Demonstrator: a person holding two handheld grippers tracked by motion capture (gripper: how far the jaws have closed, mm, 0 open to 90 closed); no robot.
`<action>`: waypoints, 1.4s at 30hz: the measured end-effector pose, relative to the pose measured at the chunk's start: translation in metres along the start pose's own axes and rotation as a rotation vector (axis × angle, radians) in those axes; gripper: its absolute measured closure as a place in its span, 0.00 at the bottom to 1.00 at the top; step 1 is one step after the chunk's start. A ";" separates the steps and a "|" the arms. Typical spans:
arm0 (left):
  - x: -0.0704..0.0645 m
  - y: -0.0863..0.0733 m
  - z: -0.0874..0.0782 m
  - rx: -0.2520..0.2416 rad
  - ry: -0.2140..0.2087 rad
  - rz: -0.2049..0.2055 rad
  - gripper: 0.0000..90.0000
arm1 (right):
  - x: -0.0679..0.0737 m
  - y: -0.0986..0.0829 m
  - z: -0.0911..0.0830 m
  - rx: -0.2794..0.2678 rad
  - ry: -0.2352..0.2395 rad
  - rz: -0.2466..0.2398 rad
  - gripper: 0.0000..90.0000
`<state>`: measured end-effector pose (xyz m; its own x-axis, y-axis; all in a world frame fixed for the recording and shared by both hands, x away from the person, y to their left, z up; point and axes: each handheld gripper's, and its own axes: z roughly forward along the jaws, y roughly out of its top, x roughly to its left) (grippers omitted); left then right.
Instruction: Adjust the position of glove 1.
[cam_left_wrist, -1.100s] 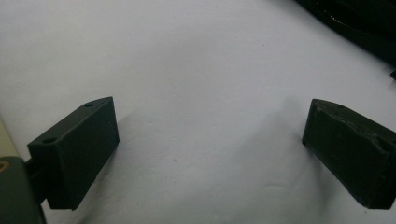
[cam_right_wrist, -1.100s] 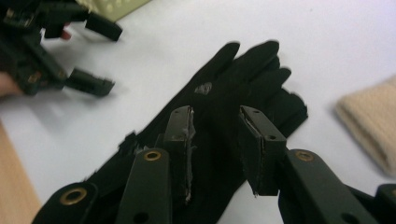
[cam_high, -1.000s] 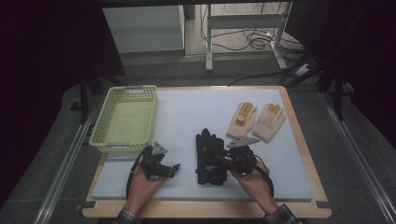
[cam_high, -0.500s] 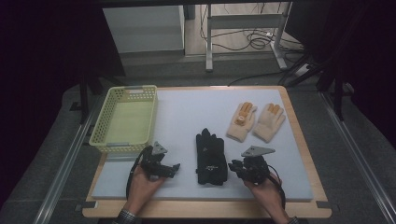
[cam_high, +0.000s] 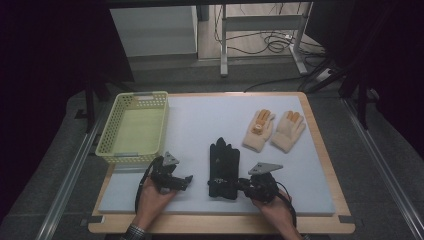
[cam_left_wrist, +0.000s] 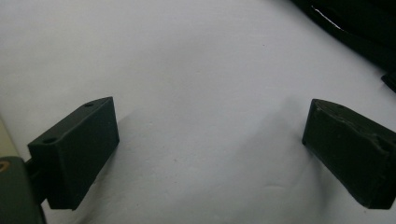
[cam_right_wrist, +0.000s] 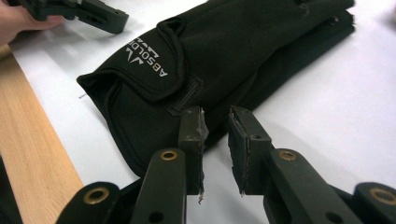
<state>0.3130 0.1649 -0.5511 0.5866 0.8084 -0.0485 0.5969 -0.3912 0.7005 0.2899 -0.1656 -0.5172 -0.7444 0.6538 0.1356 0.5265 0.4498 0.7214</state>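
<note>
My jaws stand nearly closed with a narrow gap between them, empty, just short of the cuff edge of the black gloves (cam_right_wrist: 224, 60), which lie stacked on the white counter (cam_right_wrist: 336, 121). My other gripper (cam_right_wrist: 100, 17) lies at the upper left, beyond the gloves.

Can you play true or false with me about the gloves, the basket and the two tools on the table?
1. The black gloves lie inside the yellow basket. False: they lie on the white mat, between the two tools.
2. The left tool has its jaws wide apart over bare mat. True.
3. The right tool grips a cream glove. False: its jaws stand a little apart beside the black gloves' cuff and hold nothing.
4. Two cream gloves with orange fingertips lie side by side farther back. True.
5. The basket has nothing in it. True.
</note>
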 end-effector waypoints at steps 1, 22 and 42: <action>0.000 0.000 0.000 0.000 -0.001 0.000 0.04 | -0.001 -0.001 0.000 0.002 -0.002 0.002 0.82; 0.016 -0.023 -0.022 0.015 -0.021 0.030 0.03 | 0.014 0.011 0.041 -0.008 0.041 -0.077 0.79; 0.016 -0.022 -0.021 0.017 -0.024 0.027 0.02 | 0.031 0.044 0.084 -0.010 -0.010 -0.184 0.74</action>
<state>0.2976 0.1957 -0.5524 0.6153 0.7869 -0.0469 0.5902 -0.4203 0.6892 0.3248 -0.0747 -0.5387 -0.8237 0.5670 -0.0055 0.3777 0.5559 0.7405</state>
